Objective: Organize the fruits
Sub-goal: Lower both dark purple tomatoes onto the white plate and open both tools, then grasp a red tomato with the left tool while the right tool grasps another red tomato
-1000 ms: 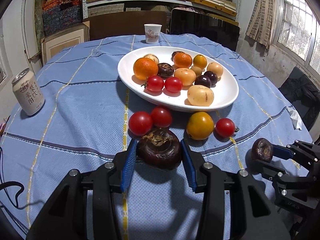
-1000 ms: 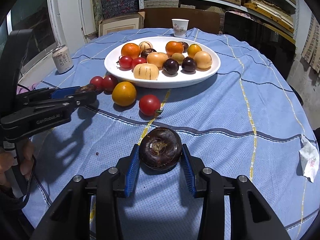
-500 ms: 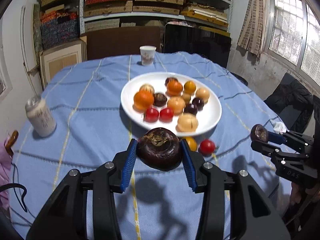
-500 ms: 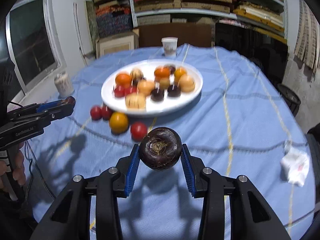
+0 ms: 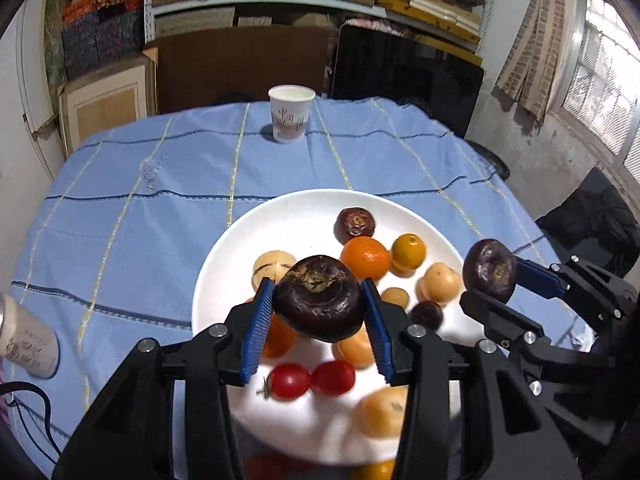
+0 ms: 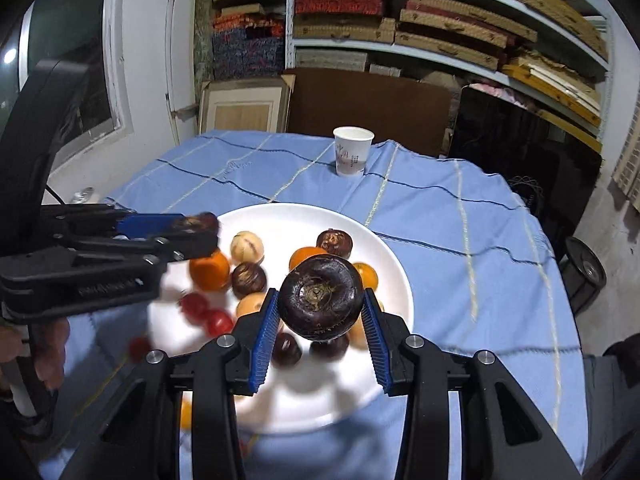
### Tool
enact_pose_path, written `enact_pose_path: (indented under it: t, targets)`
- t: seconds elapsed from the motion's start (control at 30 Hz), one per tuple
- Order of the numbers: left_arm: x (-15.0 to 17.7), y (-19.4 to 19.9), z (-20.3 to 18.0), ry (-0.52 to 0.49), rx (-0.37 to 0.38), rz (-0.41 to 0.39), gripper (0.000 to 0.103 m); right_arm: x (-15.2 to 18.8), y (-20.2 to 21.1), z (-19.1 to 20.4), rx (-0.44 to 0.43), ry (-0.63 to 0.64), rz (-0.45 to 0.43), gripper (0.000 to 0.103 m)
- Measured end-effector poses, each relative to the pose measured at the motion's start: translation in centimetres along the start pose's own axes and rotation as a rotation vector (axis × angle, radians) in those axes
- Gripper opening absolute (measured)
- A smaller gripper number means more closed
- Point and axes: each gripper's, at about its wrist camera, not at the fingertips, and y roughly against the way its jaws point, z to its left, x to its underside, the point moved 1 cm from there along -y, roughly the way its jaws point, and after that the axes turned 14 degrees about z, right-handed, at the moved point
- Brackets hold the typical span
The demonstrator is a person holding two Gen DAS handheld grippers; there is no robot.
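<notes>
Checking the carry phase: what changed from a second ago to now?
Both grippers rose off the blue tablecloth and moved forward over the white plate. The left gripper carries a dark fruit; its jaws have just been opening slightly, fruit between the pads. The right gripper carries the other dark fruit. Nothing released. Unchanged: fruit on the plate, paper cup.

My left gripper points steeply downward, its blue pads against a dark round fruit; its jaws have just been opening a little, the fruit between them. My right gripper tilts down too, clamped on another dark fruit. A hand grips the left handle.
</notes>
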Motion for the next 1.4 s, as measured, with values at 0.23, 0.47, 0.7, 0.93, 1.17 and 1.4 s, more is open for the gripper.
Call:
enact_pose_path:
  t: [0.23,0.47,0.7,0.93,1.17,1.4]
  targets:
    - [1.4,0.8,1.7,0.032,-0.006,-0.03,0.064,0.4,-1.2,0.2,-0.001,0.004,0.004,0.053]
    - [9.3,4.2,2.8,-0.038,-0.088,-0.068,0.083,6.5,2.8,2.3,-0.04,0.036,0.018,0.053]
    - [15.1,2.3,5.0,-0.022,-0.136,-0.024,0.086,12.2,1.0,5.8,-0.082,0.043,0.105,0.053]
    - [16.3,1.2,5.9,0.006,-0.111,-0.006,0.086,12.1,-1.5,6.9,-0.046,0.037,0.172,0.038]
    - [16.0,0.4,5.1,-0.027,-0.137,0.006,0.086,11.6,-2.9,7.2,-0.05,0.022,0.195,0.038]
    - [15.1,-0.8,3.8,-0.082,-0.152,0.034,0.078,12.3,-2.1,6.7,-0.129,-0.007,0.149,0.028]
